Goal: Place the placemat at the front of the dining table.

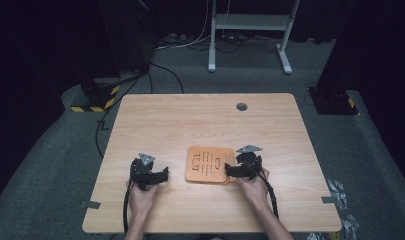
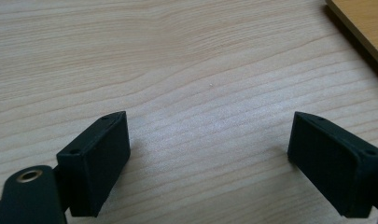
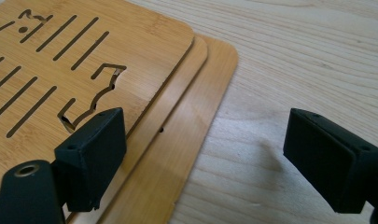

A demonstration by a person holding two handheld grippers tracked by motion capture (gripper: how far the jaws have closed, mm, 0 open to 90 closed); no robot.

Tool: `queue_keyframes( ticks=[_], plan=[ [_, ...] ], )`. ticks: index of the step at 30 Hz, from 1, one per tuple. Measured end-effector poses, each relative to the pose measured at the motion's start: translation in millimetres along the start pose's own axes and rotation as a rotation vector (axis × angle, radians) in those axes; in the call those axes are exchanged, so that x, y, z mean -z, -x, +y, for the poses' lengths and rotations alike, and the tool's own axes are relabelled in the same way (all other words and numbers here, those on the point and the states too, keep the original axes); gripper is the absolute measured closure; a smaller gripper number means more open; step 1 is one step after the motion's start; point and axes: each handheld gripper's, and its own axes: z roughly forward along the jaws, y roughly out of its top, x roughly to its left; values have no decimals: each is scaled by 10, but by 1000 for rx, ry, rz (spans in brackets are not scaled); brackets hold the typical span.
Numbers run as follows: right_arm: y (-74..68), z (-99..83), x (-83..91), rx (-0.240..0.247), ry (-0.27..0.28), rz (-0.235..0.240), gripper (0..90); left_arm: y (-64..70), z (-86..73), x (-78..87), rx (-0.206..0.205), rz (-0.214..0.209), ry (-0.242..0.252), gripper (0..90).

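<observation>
Three thin bamboo boards (image 1: 207, 164) lay stacked, edges staggered, mid-counter (image 1: 190, 120). They looked stiff, light and smooth; the offset right edges seemed best for gripping. Right tongs (image 3: 203, 154) gaped astride those edges; left tongs (image 2: 207, 158) gaped over bare wood.

The whole tabletop (image 1: 210, 120) is seen from above, near edge at bottom. Each tool view is set low and close; the stacked bamboo boards (image 3: 130, 70) are shared by all three.
</observation>
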Motion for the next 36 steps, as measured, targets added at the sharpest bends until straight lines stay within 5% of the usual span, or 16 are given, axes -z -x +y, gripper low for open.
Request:
queue_keyframes(
  ticks=[9,29,36],
  plan=[
    [-71,32,-30,14,-8,13,130,4,2,-1,2,-2,0,128],
    [-105,49,-55,26,-3,20,130,255,51,66,9,-145,30,136],
    [-108,53,-64,30,2,20,129,336,60,31,-12,-152,15,135]
  ],
)
